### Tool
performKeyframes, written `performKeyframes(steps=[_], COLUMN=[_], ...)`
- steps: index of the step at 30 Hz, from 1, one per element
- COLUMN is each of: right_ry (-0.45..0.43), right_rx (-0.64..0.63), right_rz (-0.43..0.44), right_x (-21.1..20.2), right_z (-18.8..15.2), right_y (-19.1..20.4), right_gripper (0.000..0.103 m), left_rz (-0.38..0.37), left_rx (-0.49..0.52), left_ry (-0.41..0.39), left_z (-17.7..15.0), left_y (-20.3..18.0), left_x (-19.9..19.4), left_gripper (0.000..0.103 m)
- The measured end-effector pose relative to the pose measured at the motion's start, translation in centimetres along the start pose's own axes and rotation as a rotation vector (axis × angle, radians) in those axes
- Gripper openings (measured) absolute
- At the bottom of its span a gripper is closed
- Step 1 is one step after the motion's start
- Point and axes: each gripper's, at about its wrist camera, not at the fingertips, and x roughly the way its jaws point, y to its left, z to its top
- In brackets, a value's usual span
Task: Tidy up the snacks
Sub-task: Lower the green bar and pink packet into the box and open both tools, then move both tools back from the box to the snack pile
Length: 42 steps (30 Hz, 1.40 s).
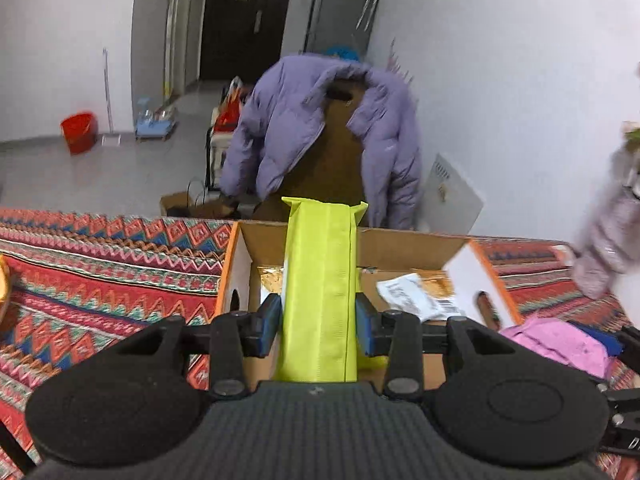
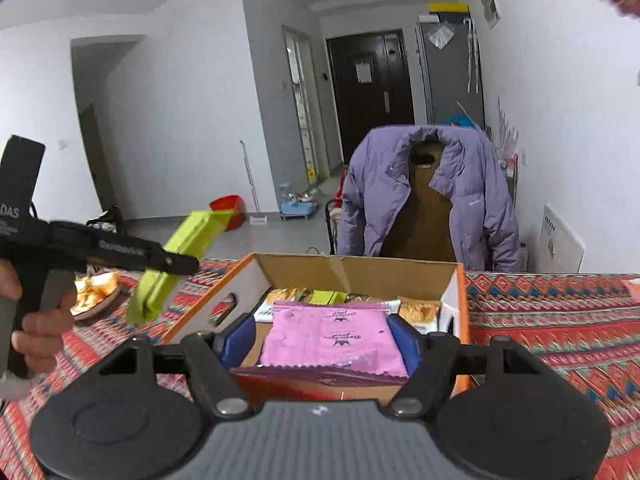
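Note:
My left gripper (image 1: 318,322) is shut on a long lime-green snack packet (image 1: 320,280), which sticks forward over the open cardboard box (image 1: 400,242). From the right wrist view the same green packet (image 2: 176,256) hangs in the left gripper (image 2: 168,264) to the left of the box (image 2: 360,268). My right gripper (image 2: 324,338) is shut on a flat pink snack packet (image 2: 328,336) held just above the box's near side. Inside the box lie golden and white packets (image 2: 416,310).
The box stands on a table covered with a red patterned cloth (image 2: 560,320). A golden-wrapped item (image 2: 96,286) lies on the cloth at the left. Behind the table stands a chair draped with a purple jacket (image 2: 432,188). A red bucket (image 1: 79,132) sits on the floor.

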Motion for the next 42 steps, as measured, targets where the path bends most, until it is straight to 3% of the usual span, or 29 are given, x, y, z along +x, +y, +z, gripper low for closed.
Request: performKeyframes(steps=[5,10,14,18,21,28,32,36,38,42], right_ry=[0.080,0.152,0.206,0.224,0.222,0.154,0.126,0.100,0.082,0.045], right_rx=[0.036,0.037,0.091,0.095,0.123,0.079,0.029,0.008,-0.016,-0.059], right_rz=[-0.028,-0.112,-0.107,-0.094,-0.041,-0.097,-0.139,-0.145,-0.148,-0.158], right_x=[7.9,13.9,15.7,15.3,14.0,8.3,4.2,-0.2,-2.6,-6.8], right_z=[0.8,0.1,-1.4,-2.3,-1.7,1.7,2.8,2.6,1.8,-0.3], right_y=[-0.1,-0.2,-0.6,-0.7,-1.2,-1.7,-1.2,-1.0,-0.5,0.5], right_gripper=[0.071,0.071,0.072,0.075,0.081,0.084,0.086,0.088,0.095,0.096], left_rz=[0.052,0.080,0.071,0.036,0.031,0.053,0.067,0.076,0.101,0.135], left_rx=[-0.005,0.009,0.003,0.045,0.030,0.045,0.064,0.106,0.144,0.170], left_ry=[0.095,0.171,0.210,0.194,0.166,0.100,0.057,-0.004,-0.049,-0.124], left_z=[0.3,-1.8,-3.0,-3.2,-2.5,-1.3,-1.2,-2.7,-4.1,-7.8], left_y=[0.4,0.7,1.0,0.7,1.2,1.7,1.3,0.8,0.6,1.0], left_x=[7.0,10.8,12.2,11.3,9.6,3.5,-0.7,-5.4,-7.8,-12.6], left_gripper=[0.039,0.040,0.042,0.053,0.066,0.068,0.078,0.086,0.087,0.089])
